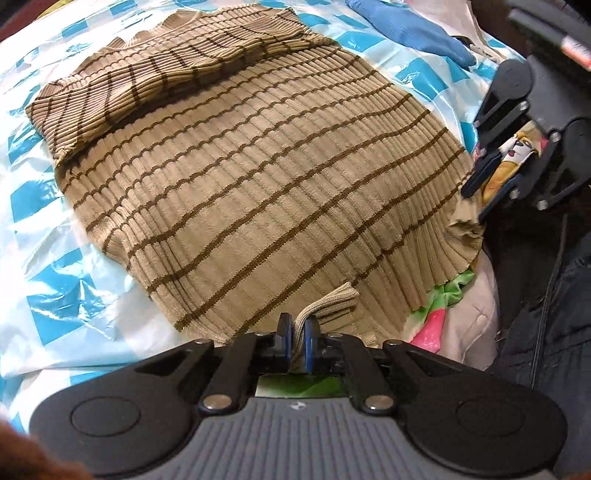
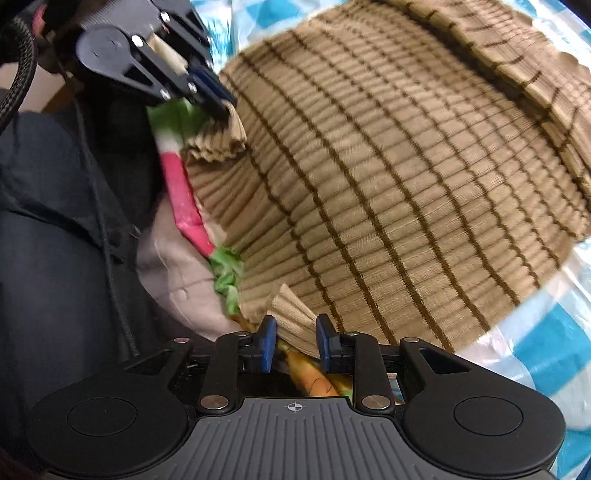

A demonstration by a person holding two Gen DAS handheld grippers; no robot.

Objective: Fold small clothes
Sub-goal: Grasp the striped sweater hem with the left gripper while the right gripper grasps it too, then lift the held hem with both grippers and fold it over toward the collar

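A tan ribbed knit garment with thin brown stripes (image 1: 258, 177) lies spread on a blue-and-white checked plastic sheet (image 1: 55, 280); one sleeve is folded over its far part. My left gripper (image 1: 297, 325) is shut on a bunched corner of its near hem. My right gripper (image 2: 293, 328) has the other hem corner bunched between its blue pads, which stand a little apart. The garment (image 2: 406, 184) fills the right wrist view. Each gripper shows in the other's view: the right one (image 1: 476, 201) at the right edge, the left one (image 2: 221, 105) at the upper left.
A blue cloth (image 1: 417, 29) lies at the far right of the sheet. Green, pink and beige fabric (image 1: 439, 314) is bunched beside the near hem. Dark clothing of the person (image 2: 55, 221) is at the near side.
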